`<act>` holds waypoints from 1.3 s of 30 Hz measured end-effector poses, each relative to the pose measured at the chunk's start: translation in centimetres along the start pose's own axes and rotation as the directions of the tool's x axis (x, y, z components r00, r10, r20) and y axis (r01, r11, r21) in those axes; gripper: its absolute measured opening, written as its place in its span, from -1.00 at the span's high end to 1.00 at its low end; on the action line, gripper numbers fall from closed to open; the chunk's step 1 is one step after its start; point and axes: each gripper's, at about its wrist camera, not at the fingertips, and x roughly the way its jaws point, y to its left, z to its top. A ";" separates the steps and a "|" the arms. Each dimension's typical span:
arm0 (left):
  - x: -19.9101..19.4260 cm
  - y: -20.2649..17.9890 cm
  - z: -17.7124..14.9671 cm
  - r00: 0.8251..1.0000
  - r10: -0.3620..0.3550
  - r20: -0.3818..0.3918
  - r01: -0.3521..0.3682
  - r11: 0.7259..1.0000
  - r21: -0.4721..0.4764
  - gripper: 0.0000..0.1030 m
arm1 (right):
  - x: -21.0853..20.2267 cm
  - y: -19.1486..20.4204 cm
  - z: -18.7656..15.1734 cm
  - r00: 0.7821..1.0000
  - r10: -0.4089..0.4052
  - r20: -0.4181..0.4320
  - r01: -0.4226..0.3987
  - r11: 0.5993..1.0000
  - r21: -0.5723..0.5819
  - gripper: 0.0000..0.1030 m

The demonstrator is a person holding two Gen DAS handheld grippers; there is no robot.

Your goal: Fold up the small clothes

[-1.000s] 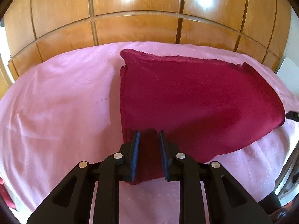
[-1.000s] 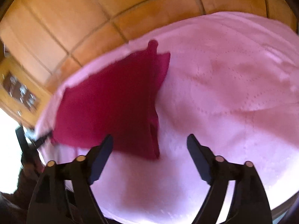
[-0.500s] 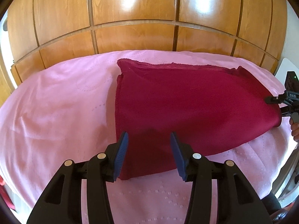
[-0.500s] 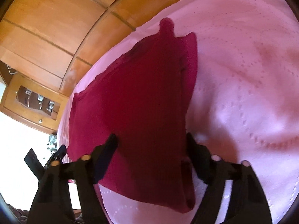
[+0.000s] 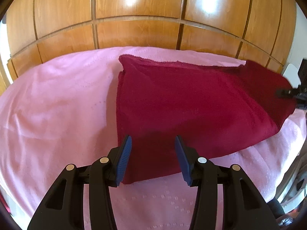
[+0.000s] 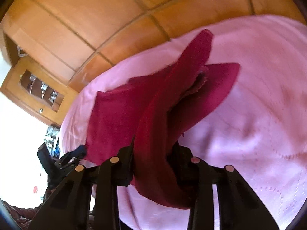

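A dark red cloth (image 5: 188,105) lies folded on the pink bedspread (image 5: 53,103). My left gripper (image 5: 152,153) is open and empty, its blue pads (image 5: 124,159) hovering over the cloth's near left corner. My right gripper (image 6: 153,153) is shut on the cloth's right edge (image 6: 153,134) and lifts it off the bed, so the fabric stands up as a raised flap (image 6: 195,57). In the left wrist view the right gripper (image 5: 287,93) shows at the far right, at the cloth's raised corner.
A wooden panelled wardrobe (image 5: 144,19) stands behind the bed. A wooden cabinet with a glass door (image 6: 38,88) is at the left of the right wrist view. The bed's right edge (image 5: 291,153) drops off near a white object (image 5: 291,72).
My left gripper opened, let go of the cloth's near edge and pulled back. My right gripper moved onto the cloth's right edge, shut on it and lifted it.
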 end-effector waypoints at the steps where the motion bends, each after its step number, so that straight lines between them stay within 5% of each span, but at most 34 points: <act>1: 0.2 0.1 0.0 1.000 -0.007 -0.005 0.007 1.000 -0.005 0.11 | 0.1 1.2 0.4 1.000 -0.003 -0.003 0.003 1.000 -0.018 0.39; 10: 0.8 1.3 -0.1 0.994 -0.102 -0.038 0.100 0.993 -0.063 0.11 | 3.6 11.8 2.4 0.998 0.004 -0.056 -0.014 0.985 -0.173 0.44; 21: 0.8 4.0 0.3 0.967 -0.252 -0.027 0.242 0.950 -0.196 0.11 | 13.3 21.4 0.1 0.982 -0.032 -0.184 -0.032 0.942 -0.335 0.50; 24: 0.1 5.9 0.7 0.947 -0.320 0.011 0.311 0.908 -0.280 0.11 | 15.4 22.3 -0.8 0.974 -0.022 -0.226 -0.062 0.932 -0.358 0.62; 28: -0.5 9.2 1.3 0.898 -0.429 0.096 0.427 0.803 -0.416 0.11 | 17.3 22.6 -2.3 0.962 -0.038 -0.269 -0.074 0.916 -0.395 0.58; 31: -0.4 10.8 1.5 0.876 -0.464 0.133 0.467 0.746 -0.475 0.09 | 17.0 21.3 -2.4 0.958 0.065 -0.281 -0.163 0.925 -0.343 0.28; 33: -0.6 11.6 1.5 0.852 -0.496 0.166 0.505 0.696 -0.510 -0.06 | 15.8 20.4 -2.2 0.947 0.172 -0.271 -0.252 0.921 -0.296 -0.20; 34: -0.6 11.8 1.7 0.839 -0.513 0.183 0.524 0.670 -0.525 -0.09 | 15.2 20.1 -2.1 0.944 0.203 -0.259 -0.275 0.918 -0.285 -0.22; 39: -0.3 11.2 3.4 0.827 -0.539 0.159 0.537 0.676 -0.505 -0.09 | 8.9 15.7 -2.2 0.955 0.267 -0.129 -0.291 0.924 -0.246 -0.27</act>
